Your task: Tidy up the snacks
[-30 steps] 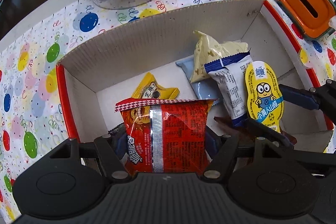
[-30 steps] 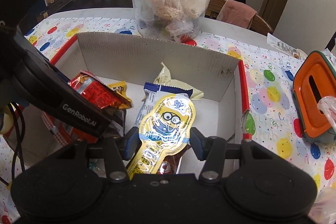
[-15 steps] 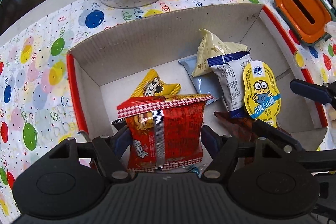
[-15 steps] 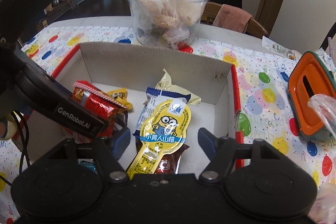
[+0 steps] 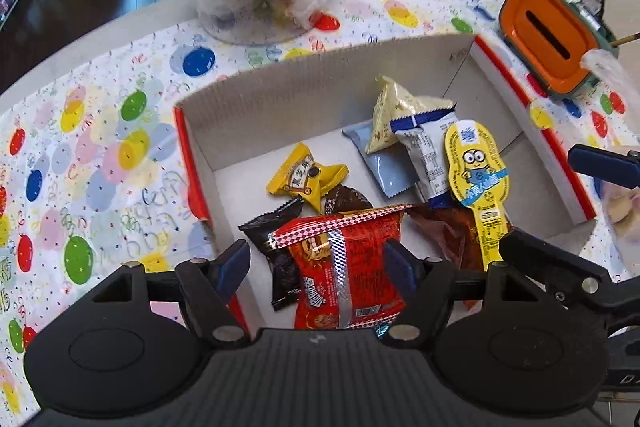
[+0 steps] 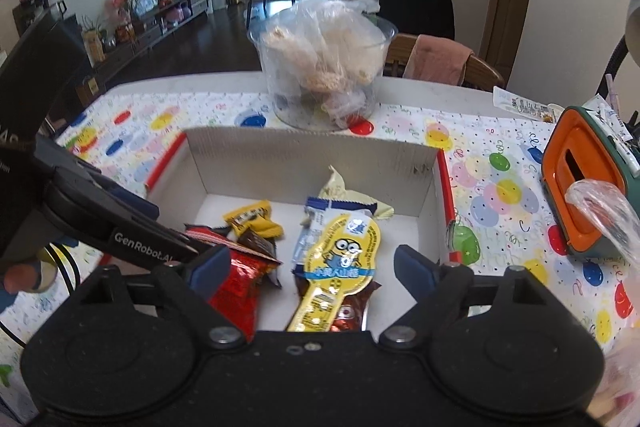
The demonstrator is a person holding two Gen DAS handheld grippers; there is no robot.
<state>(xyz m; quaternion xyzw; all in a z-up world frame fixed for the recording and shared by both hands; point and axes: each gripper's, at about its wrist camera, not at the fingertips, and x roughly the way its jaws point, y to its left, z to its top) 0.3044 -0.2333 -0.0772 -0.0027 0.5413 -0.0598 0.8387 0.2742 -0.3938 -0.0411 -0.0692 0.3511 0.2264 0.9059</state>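
Yellow minion snack point(image 6: 340, 263) released, jaws apart.

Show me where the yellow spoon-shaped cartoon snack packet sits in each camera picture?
Left wrist view: yellow spoon-shaped cartoon snack packet lies right of centre, inside the cardboard box.
Right wrist view: the packet lies low at centre.
Shared landmark: orange slotted lid, right of the box.

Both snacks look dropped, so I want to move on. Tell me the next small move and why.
Probably lift both grippers clear of the box. The right gripper has just been opening, and the yellow Minions snack lies loose among the packets. The left gripper stands open around the red packet, which rests in the box.
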